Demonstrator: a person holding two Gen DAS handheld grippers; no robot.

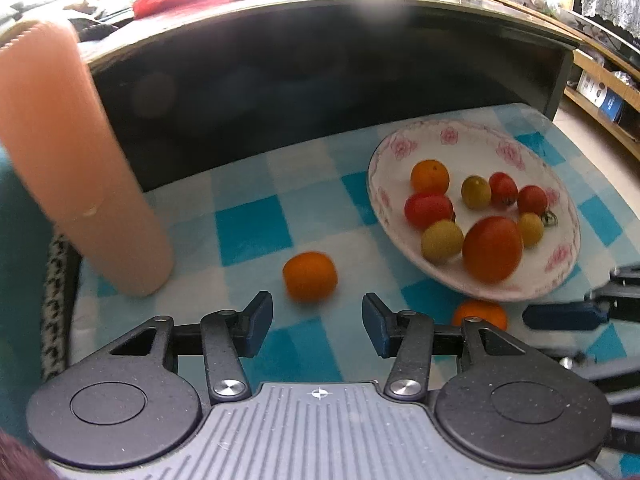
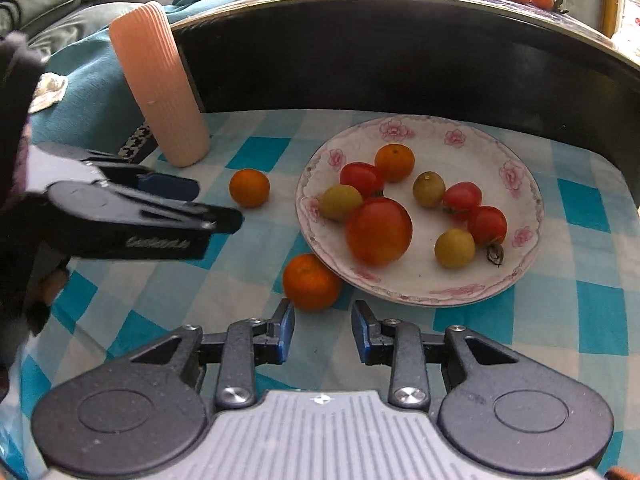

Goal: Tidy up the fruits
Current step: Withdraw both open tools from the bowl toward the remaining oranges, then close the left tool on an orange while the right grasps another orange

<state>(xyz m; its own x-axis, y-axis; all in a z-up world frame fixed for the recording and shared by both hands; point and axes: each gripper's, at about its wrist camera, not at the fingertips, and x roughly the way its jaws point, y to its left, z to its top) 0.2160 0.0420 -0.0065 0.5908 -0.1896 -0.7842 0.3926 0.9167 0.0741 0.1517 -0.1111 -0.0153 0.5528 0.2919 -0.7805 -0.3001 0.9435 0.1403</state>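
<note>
A white plate with pink flowers (image 1: 460,136) (image 2: 520,184) holds several fruits: an orange (image 1: 430,176) (image 2: 394,162), a large red tomato (image 1: 493,249) (image 2: 378,230), and small red and yellow-green tomatoes. Two oranges lie on the checked cloth. One (image 1: 310,276) (image 2: 249,187) sits just ahead of my open, empty left gripper (image 1: 317,322). The other (image 1: 480,314) (image 2: 311,282) rests against the plate's near rim, just ahead of my open, empty right gripper (image 2: 323,330). The left gripper also shows in the right wrist view (image 2: 172,200).
A ribbed peach cylinder (image 1: 76,160) (image 2: 160,88) stands at the cloth's left. A dark raised counter edge (image 1: 320,60) (image 2: 400,52) runs behind, with more fruit and a red bag on top. A teal sofa lies to the left.
</note>
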